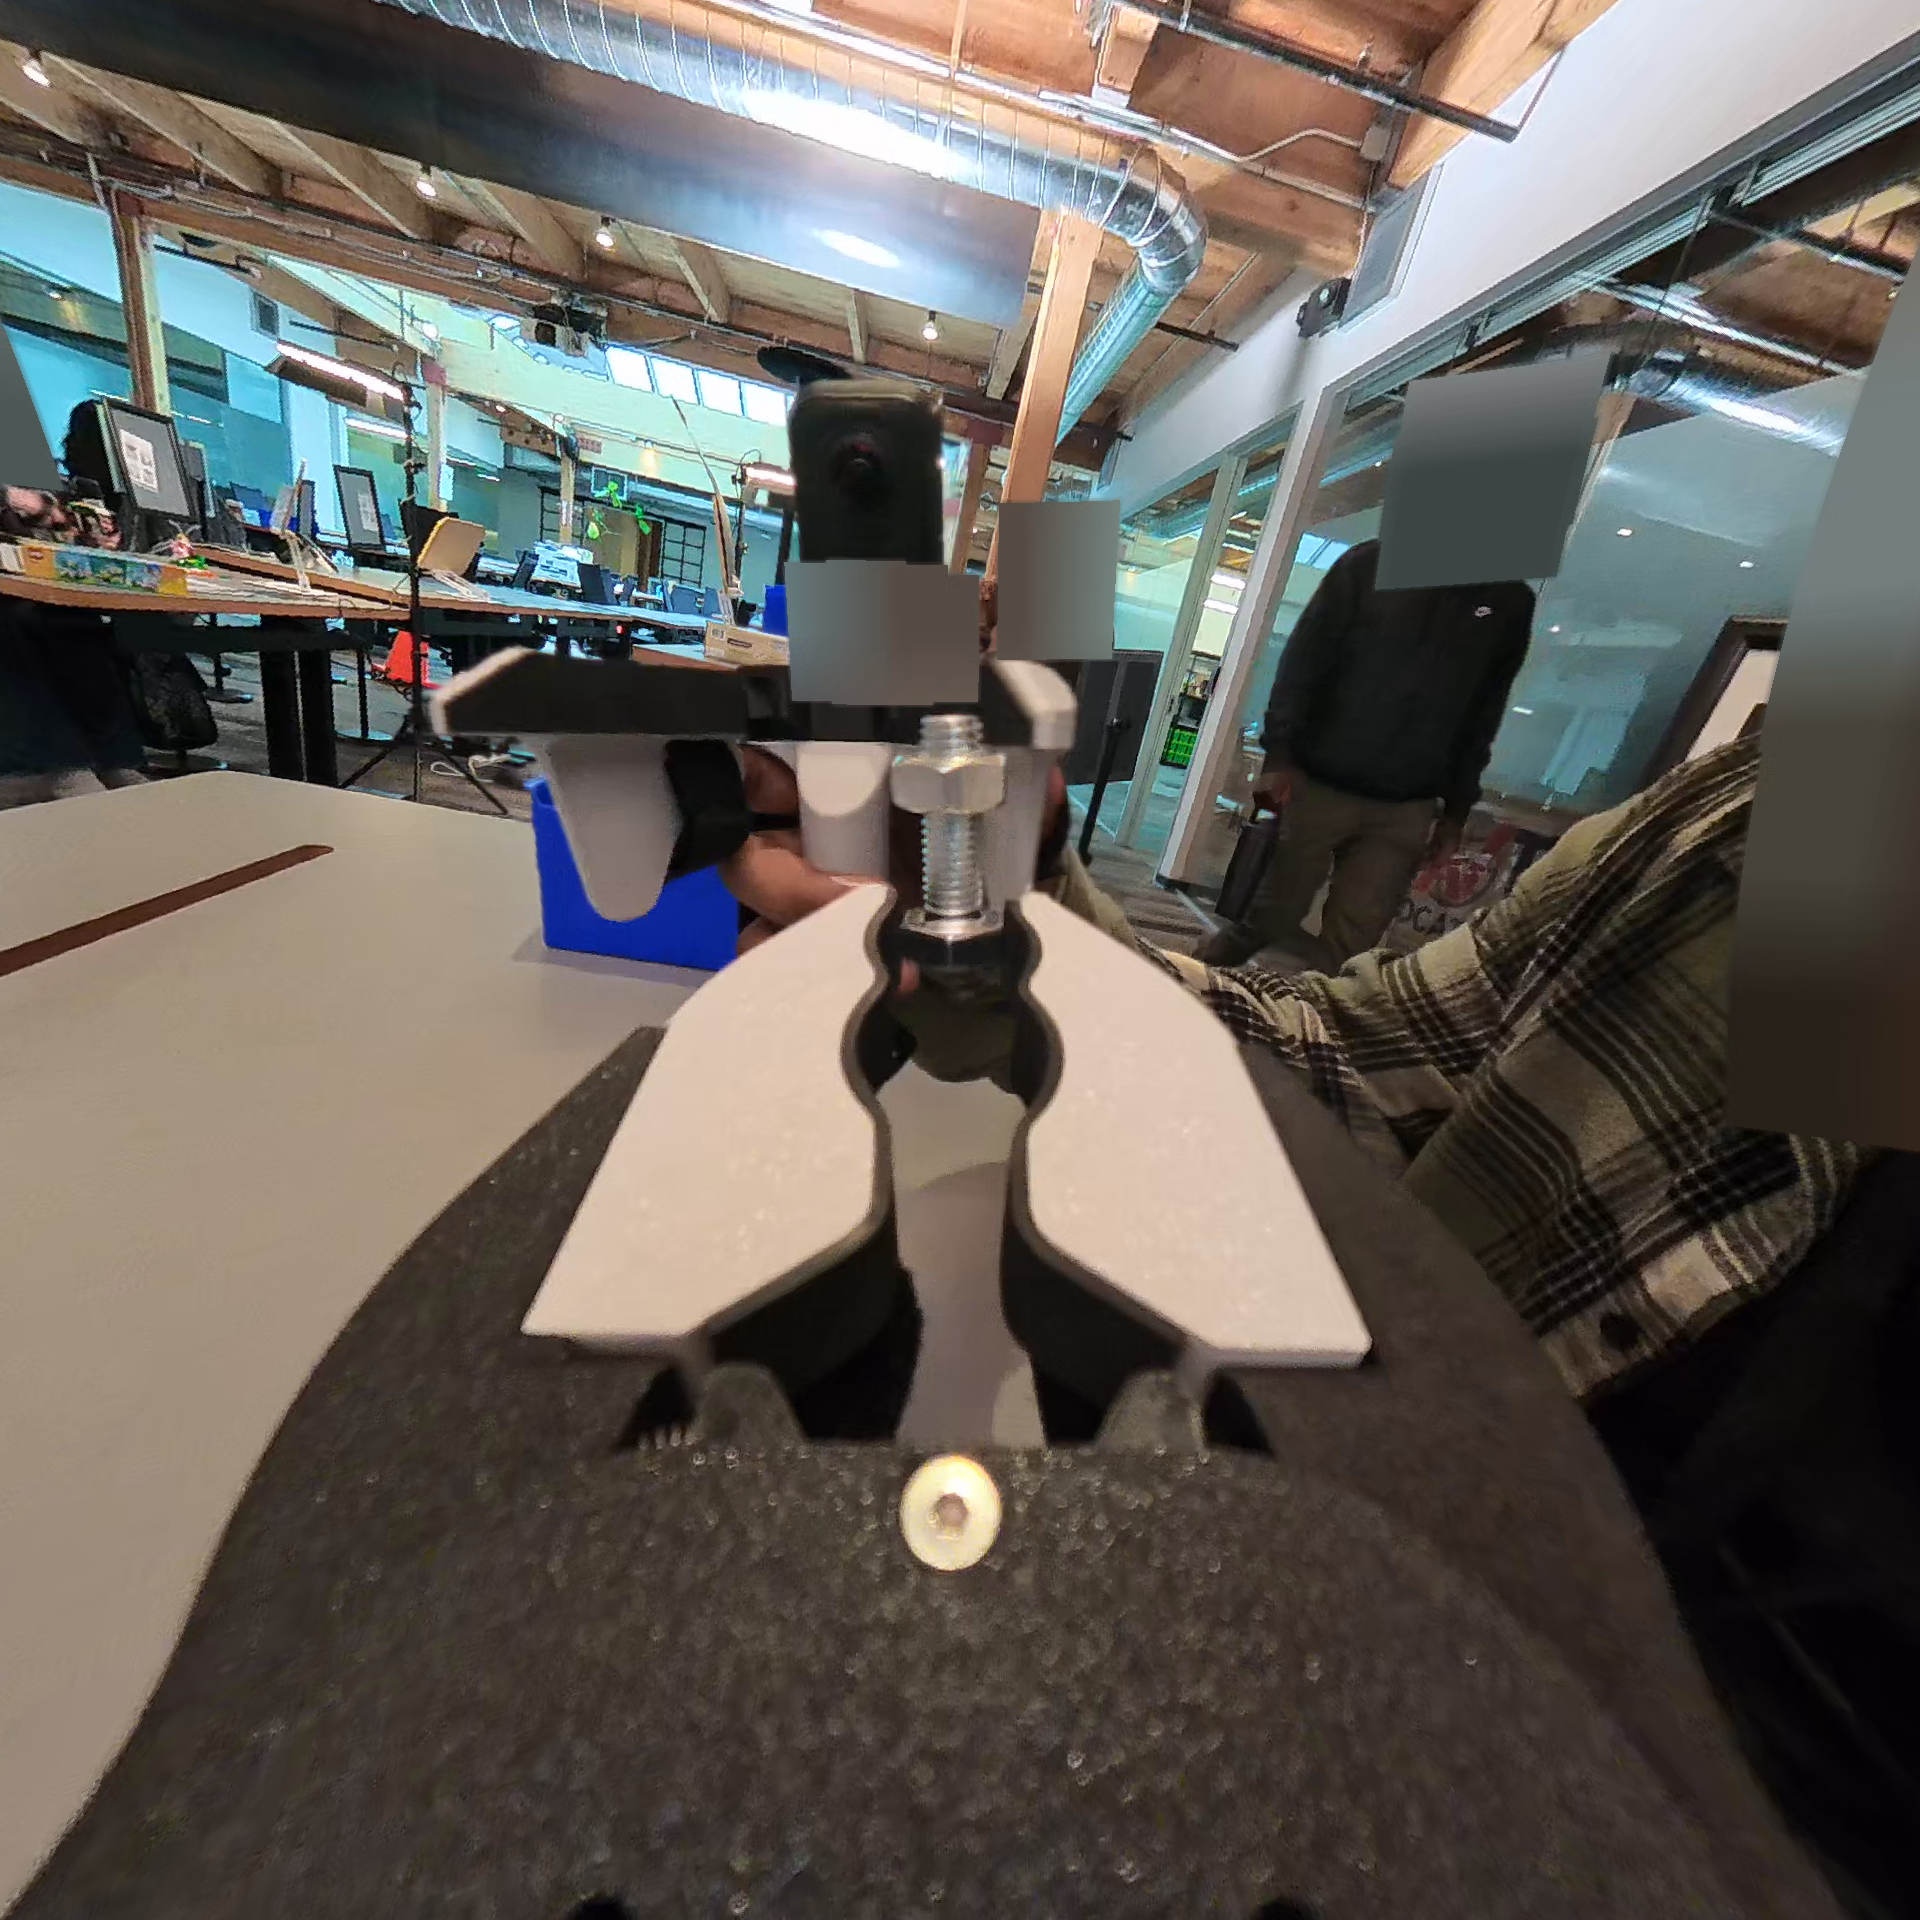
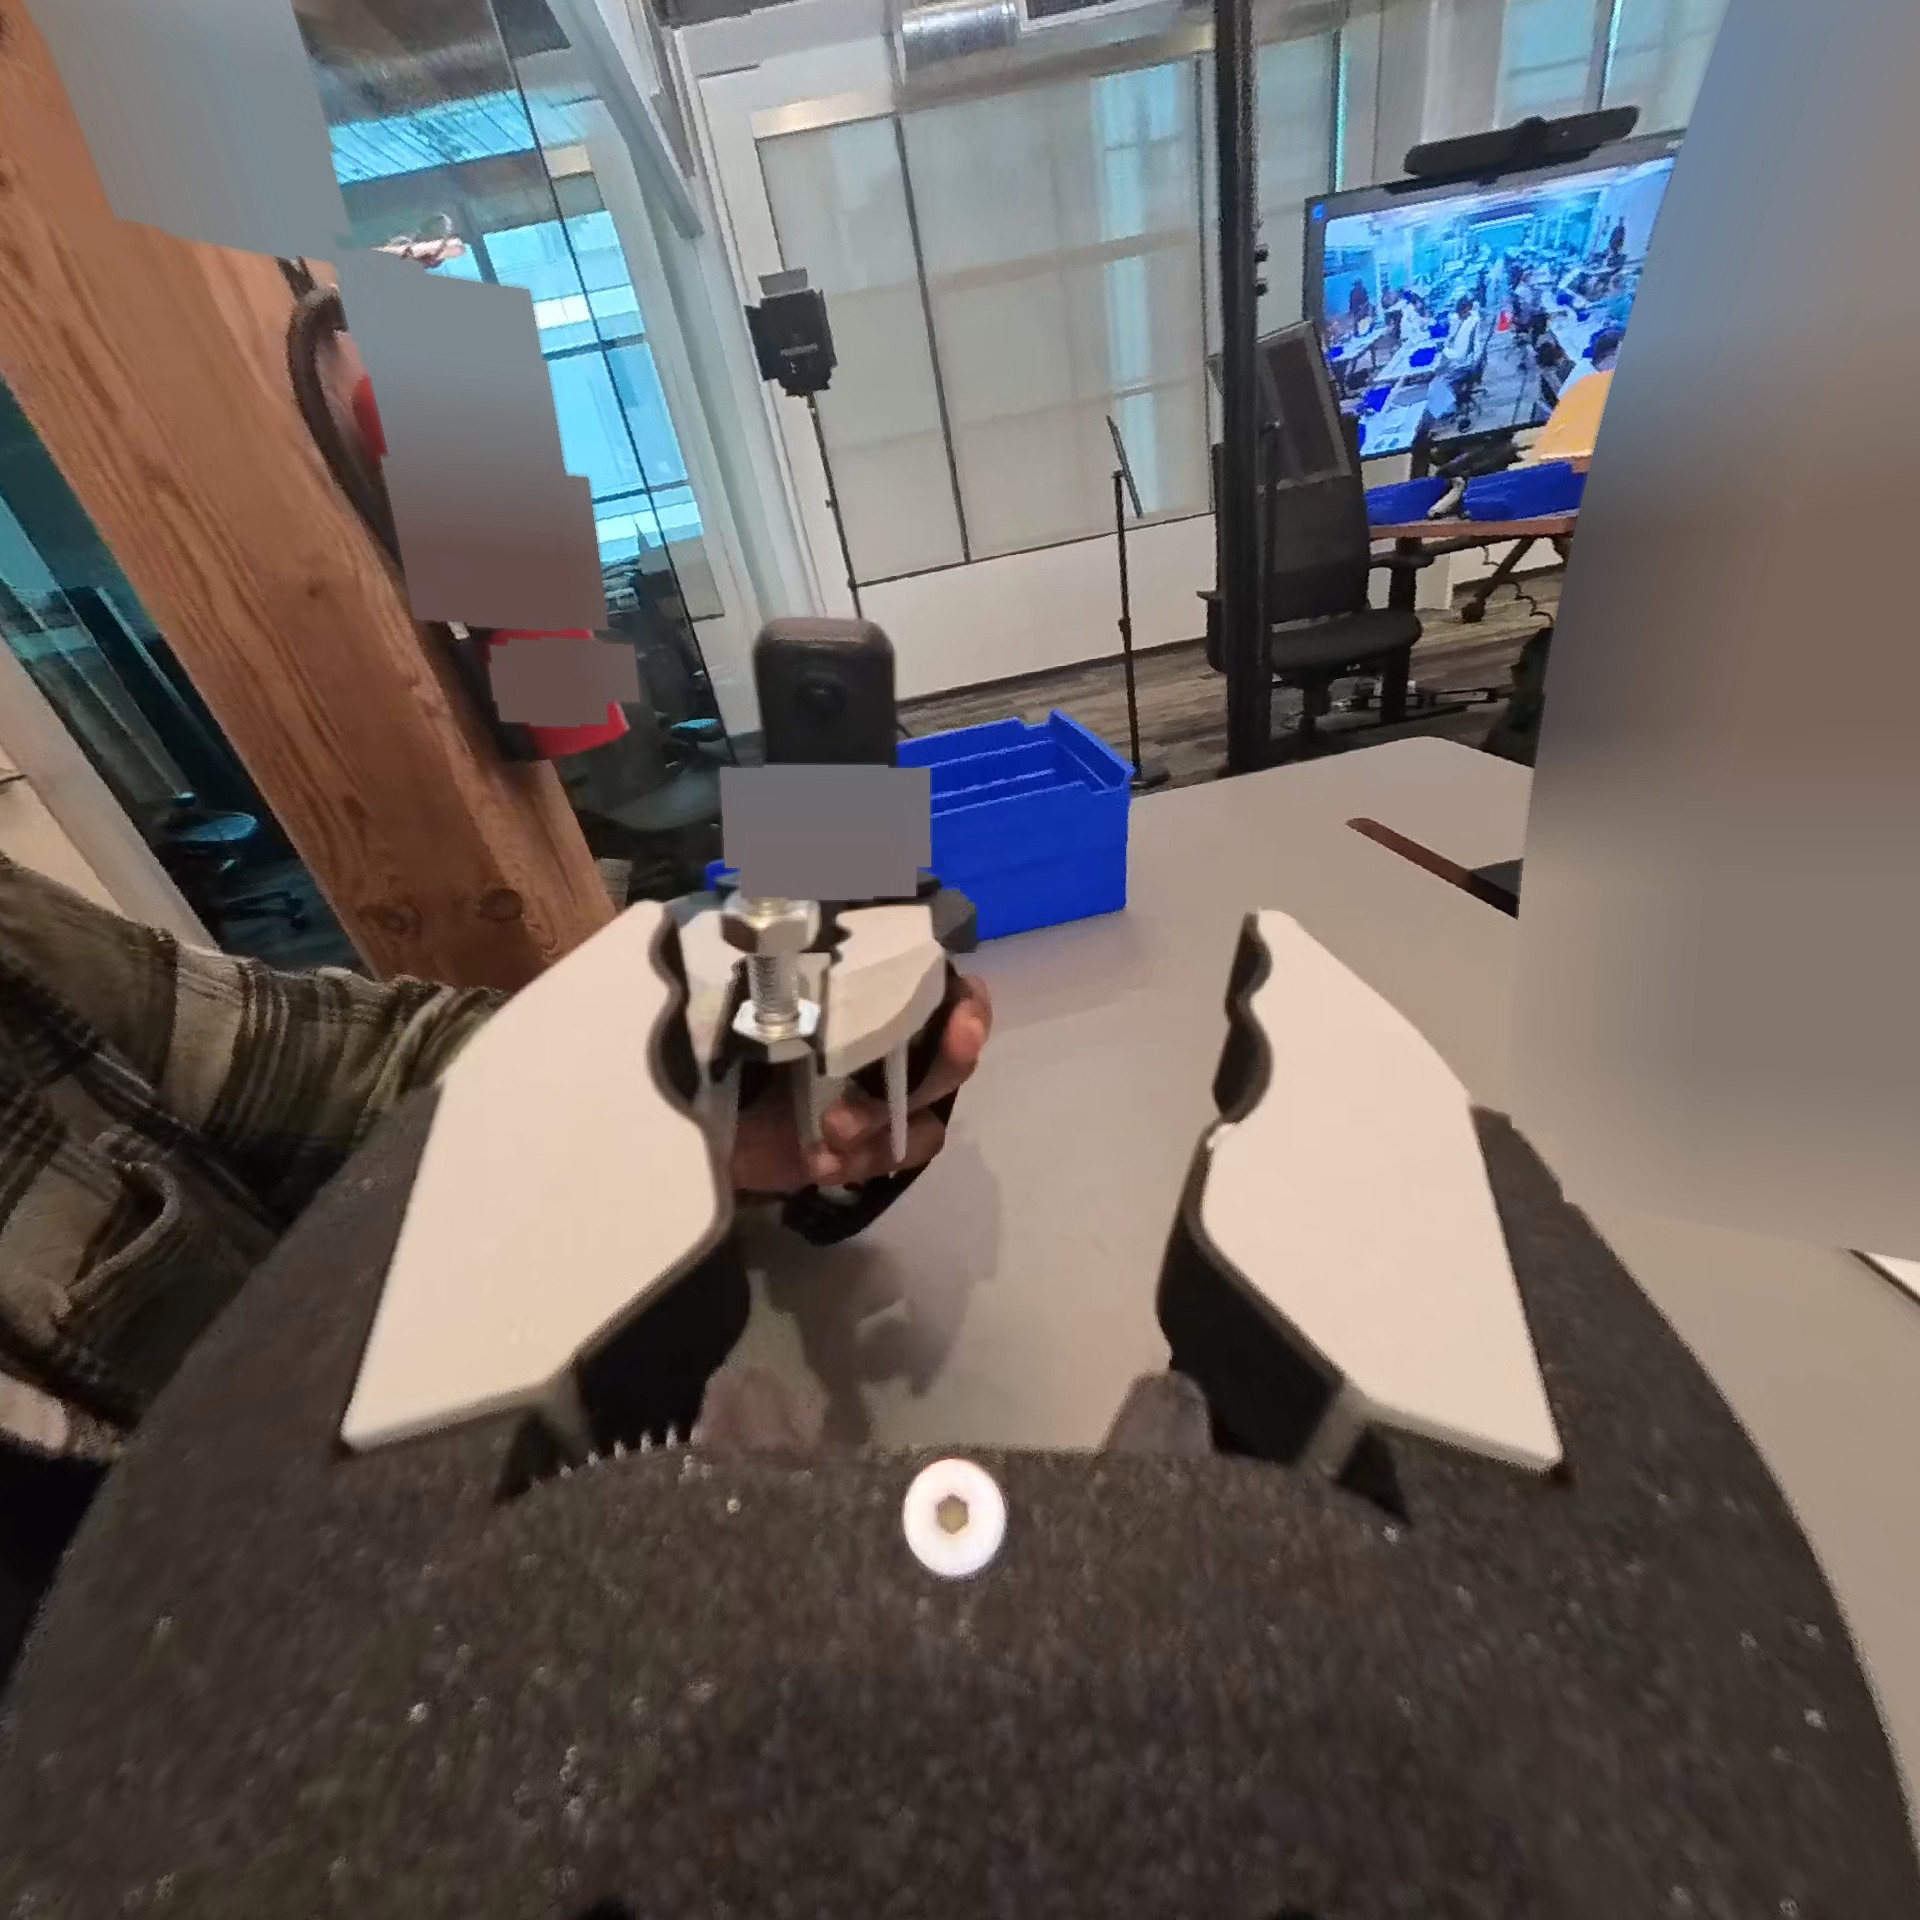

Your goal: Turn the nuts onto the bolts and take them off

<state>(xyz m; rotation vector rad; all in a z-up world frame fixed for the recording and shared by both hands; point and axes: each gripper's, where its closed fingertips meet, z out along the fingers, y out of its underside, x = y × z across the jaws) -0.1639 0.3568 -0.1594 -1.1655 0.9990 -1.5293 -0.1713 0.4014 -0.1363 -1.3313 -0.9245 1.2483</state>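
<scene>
Hidden and unclear parts
The bolt (image 1: 951, 831) head sits buried between the left gripper (image 1: 951, 961) tips; the blue bin (image 1: 634, 914) is half covered.

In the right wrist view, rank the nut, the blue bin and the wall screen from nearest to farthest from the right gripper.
1. Nut: just ahead of the right gripper, by its left finger, on the bolt.
2. Blue bin: behind it, on the table.
3. Wall screen: far right, across the room.
</scene>
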